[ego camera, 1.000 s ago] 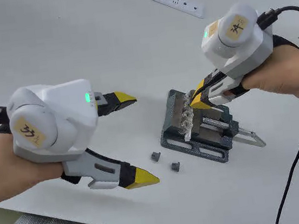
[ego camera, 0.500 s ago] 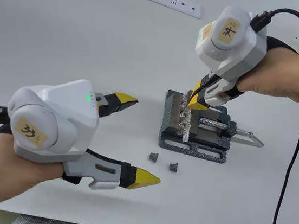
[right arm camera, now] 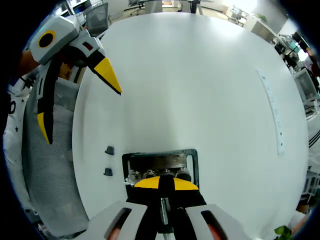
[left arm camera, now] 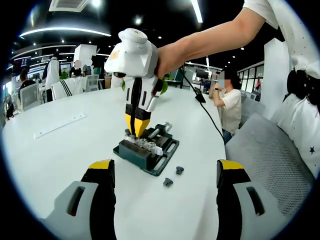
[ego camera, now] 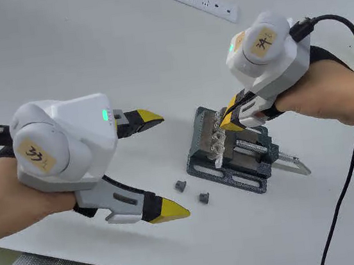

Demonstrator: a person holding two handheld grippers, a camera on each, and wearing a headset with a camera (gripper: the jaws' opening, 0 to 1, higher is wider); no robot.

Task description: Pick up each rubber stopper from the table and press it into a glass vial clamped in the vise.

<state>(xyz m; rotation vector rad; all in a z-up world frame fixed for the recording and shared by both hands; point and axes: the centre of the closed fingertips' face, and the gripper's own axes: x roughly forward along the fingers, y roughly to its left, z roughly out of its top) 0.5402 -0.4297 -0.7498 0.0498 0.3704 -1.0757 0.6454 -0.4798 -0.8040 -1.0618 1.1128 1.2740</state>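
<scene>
Stoppers (ego camera: 180,186) are shown nearest the released left tongs (ego camera: 172,165), just ahead; clenched right tongs (ego camera: 227,121) are held over the vise (ego camera: 234,178).

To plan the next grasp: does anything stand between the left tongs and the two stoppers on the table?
Nothing visible does. The open left tongs face the two stoppers across bare table; the vise stands beyond them.

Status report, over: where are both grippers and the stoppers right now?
Left gripper open, hovering beside the vise. Right gripper shut, tips at the glass vials. Two rubber stoppers loose on the table, nothing in the way.
</scene>
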